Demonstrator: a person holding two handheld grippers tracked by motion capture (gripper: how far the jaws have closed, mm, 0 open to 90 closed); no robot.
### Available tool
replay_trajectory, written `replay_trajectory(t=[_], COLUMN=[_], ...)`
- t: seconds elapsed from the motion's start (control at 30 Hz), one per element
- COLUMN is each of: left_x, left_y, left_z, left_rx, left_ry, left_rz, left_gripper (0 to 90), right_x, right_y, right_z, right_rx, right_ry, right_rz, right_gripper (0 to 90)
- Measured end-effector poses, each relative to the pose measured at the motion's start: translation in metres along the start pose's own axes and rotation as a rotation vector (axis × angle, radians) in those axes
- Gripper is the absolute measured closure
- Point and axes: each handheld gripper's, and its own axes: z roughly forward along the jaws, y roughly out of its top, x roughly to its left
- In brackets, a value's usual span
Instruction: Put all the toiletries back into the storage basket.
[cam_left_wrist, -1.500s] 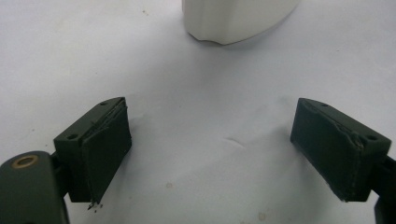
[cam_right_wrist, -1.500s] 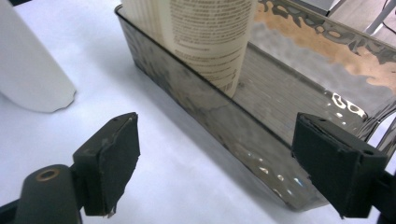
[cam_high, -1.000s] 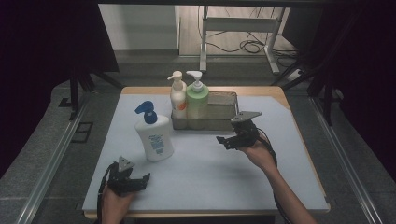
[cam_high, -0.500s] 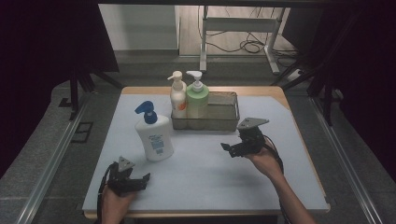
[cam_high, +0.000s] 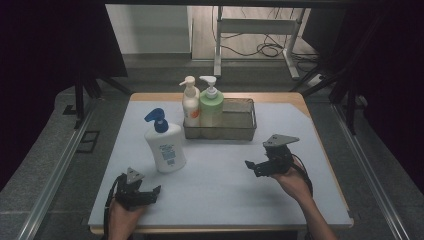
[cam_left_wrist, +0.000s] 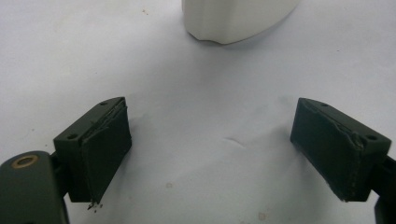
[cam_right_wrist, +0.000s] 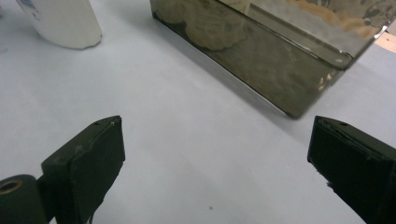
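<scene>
A white lotion bottle with a blue pump (cam_high: 165, 147) stands on the pale mat, left of centre. Behind it a smoky clear tray (cam_high: 240, 131) holds a cream pump bottle (cam_high: 190, 105) and a green pump bottle (cam_high: 211, 106) at its left end. My left gripper (cam_high: 150, 192) rests low near the front edge, open and empty, with the white bottle's base (cam_left_wrist: 238, 18) ahead of it. My right gripper (cam_high: 251, 167) hovers right of centre, in front of the tray. Its jaws have just been opening and nothing is between them. In the right gripper view (cam_right_wrist: 219, 163) the tray's wall (cam_right_wrist: 261, 60) lies ahead.
The mat (cam_high: 220, 200) covers a wooden table with dark floor and metal rails on both sides. The tray's right half holds nothing. The white bottle (cam_right_wrist: 60, 21) sits off to the left in the right gripper view.
My right gripper has drawn back from the tray toward the front right of the table and sunk a little. The left gripper and the bottles have stayed put.
</scene>
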Motion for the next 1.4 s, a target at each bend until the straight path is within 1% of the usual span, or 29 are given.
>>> replay_trajectory(t=[0.07,0.2,0.5,0.6,0.7,0.77,0.83,1.03,1.13,1.17,1.2,1.3,1.4], left_x=[0.0,0.0,0.0,0.0,0.0,0.0,0.0,0.001,0.003,0.004,0.004,0.004,0.004], left_y=[0.0,0.0,0.0,0.0,0.0,0.0,0.0,0.001,0.001,0.002,0.002,0.005,0.009], left_z=[0.0,0.0,0.0,0.0,0.0,0.0,0.0,-0.001,-0.004,-0.005,-0.006,-0.008,-0.008], left_rx=[0.001,0.001,0.001,0.003,0.001,0.002,0.001,0.0,0.001,-0.004,-0.011,-0.02,-0.024], left_ry=[-0.001,-0.001,-0.001,0.0,0.0,0.0,0.001,-0.002,-0.001,-0.01,-0.014,-0.012,-0.002], left_rz=[0.001,0.0,0.0,0.002,0.0,0.001,0.0,-0.006,-0.001,-0.001,-0.007,0.003,0.005], left_gripper=[11.9,12.0,12.1,12.2,12.4,12.4,12.5,13.6,19.3,22.8,24.5,32.2,38.8], right_x=[0.0,0.0,-0.001,-0.001,-0.002,-0.002,-0.003,-0.005,-0.004,-0.004,-0.004,-0.005,-0.005], right_y=[-0.005,-0.015,-0.038,-0.046,-0.055,-0.062,-0.068,-0.081,-0.086,-0.088,-0.088,-0.088,-0.088], right_z=[-0.002,-0.006,-0.01,-0.011,-0.01,-0.008,-0.005,0.004,0.008,0.01,0.011,0.011,0.012], right_rx=[-0.001,0.004,0.021,0.024,0.028,0.03,0.041,0.071,0.087,0.096,0.107,0.111,0.111], right_ry=[-0.011,-0.018,-0.04,-0.037,-0.039,-0.047,-0.05,-0.04,-0.041,-0.038,-0.032,-0.03,-0.03], right_rz=[-0.006,-0.003,0.022,0.034,0.048,0.048,0.057,0.073,0.074,0.074,0.074,0.078,0.079], right_gripper=[3.7,3.4,2.9,2.9,2.9,2.9,2.9,2.9,3.0,3.6,4.0,3.3,3.2])
